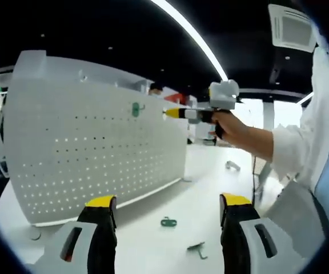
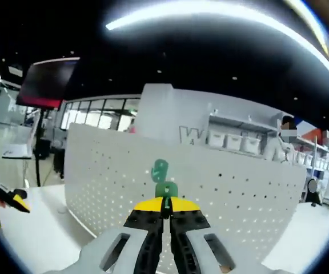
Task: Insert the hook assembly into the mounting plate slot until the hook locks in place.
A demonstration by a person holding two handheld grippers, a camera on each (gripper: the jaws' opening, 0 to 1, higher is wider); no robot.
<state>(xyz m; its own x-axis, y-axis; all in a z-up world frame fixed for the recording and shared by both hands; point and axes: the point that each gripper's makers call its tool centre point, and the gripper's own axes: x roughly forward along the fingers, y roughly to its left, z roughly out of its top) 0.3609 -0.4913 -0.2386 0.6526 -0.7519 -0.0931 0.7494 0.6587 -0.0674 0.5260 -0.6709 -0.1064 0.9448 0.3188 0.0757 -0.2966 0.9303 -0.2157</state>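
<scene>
Gripping a green hook (image 2: pixel 162 181), right claw (image 2: pixel 165 212) presses it at the pegboard (image 2: pixel 227 194), upper middle. Insertion under way, I judge; next, push until it locks. Left claw (image 1: pixel 167 205) open, empty, above the worktop (image 1: pixel 153 245). Count: one hook (image 1: pixel 135 109) at board, two spare hooks (image 1: pixel 168 222) lying loose.

dark ceiling (image 1: pixel 96 28), curved light strip (image 1: pixel 190 31)
</scene>
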